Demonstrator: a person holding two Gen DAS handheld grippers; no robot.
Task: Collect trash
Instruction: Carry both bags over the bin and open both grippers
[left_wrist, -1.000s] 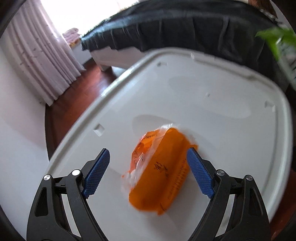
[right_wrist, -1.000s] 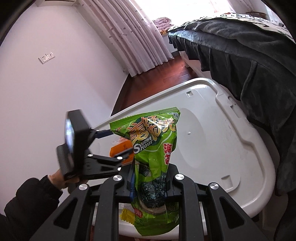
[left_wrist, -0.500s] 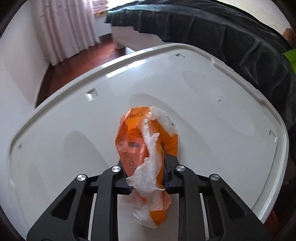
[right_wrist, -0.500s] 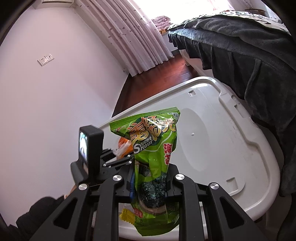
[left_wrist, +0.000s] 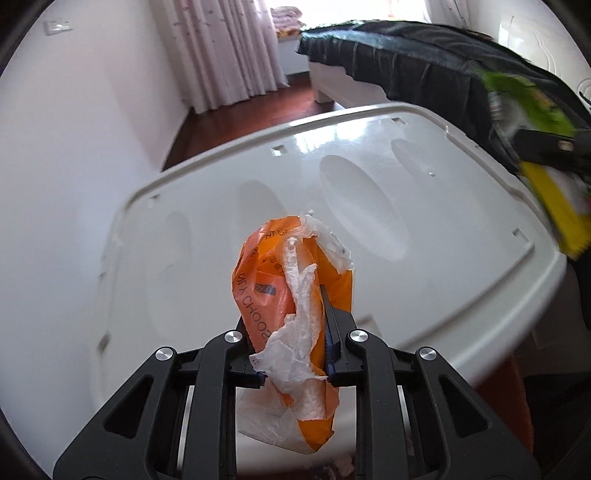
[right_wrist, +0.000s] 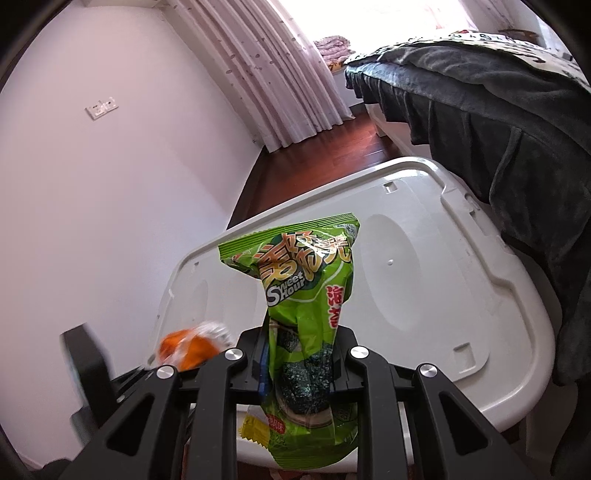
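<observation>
My left gripper (left_wrist: 293, 332) is shut on a crumpled orange plastic bag with white tissue (left_wrist: 295, 280), held up above the near edge of the white bin lid (left_wrist: 369, 184). My right gripper (right_wrist: 301, 354) is shut on a green seaweed snack bag (right_wrist: 306, 280), held upright above the same lid (right_wrist: 424, 277). The orange bag shows blurred at lower left in the right wrist view (right_wrist: 192, 347), beside the left gripper's body (right_wrist: 88, 369). The green bag and right gripper show blurred at the right edge of the left wrist view (left_wrist: 532, 110).
A bed with a dark blanket (right_wrist: 498, 110) stands right of the lid. A white wall (right_wrist: 92, 184) runs along the left, with curtains (right_wrist: 280, 74) and a wood floor (right_wrist: 332, 155) behind.
My left gripper closed on the orange bag, lifted it off the lid and drew back toward the near edge. My right gripper kept holding the green bag almost still.
</observation>
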